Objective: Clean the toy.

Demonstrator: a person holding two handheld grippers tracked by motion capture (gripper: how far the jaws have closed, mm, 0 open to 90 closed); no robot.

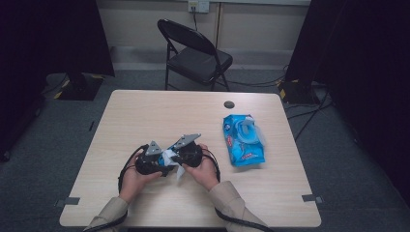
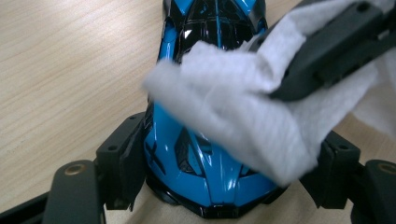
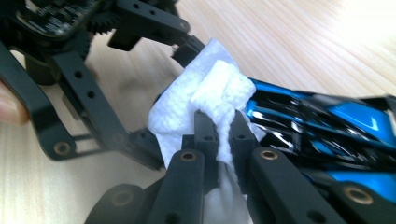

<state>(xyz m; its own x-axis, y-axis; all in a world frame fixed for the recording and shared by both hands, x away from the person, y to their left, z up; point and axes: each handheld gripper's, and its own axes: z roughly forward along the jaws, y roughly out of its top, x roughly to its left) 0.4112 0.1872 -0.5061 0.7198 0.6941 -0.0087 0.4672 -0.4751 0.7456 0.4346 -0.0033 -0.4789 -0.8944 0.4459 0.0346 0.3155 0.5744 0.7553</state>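
Note:
A glossy blue and black toy car (image 2: 196, 158) lies lengthwise between the jaws of my left gripper (image 2: 229, 161), which are shut on its sides. My right gripper (image 3: 223, 123) is shut on a folded white wipe (image 3: 205, 98). It presses the wipe (image 2: 233, 107) onto the car's top. In the right gripper view the car (image 3: 327, 121) stretches off to the right behind the wipe. In the high view both hands hold the left gripper (image 1: 153, 160) and the right gripper (image 1: 186, 153) close together at the table's front middle, with the wipe (image 1: 170, 157) between them.
A blue pack of wet wipes (image 1: 244, 140) lies on the right part of the light wooden table (image 1: 145, 111), its flap open. A small dark round disc (image 1: 228, 104) sits near the far edge. A black folding chair (image 1: 196, 53) stands beyond the table.

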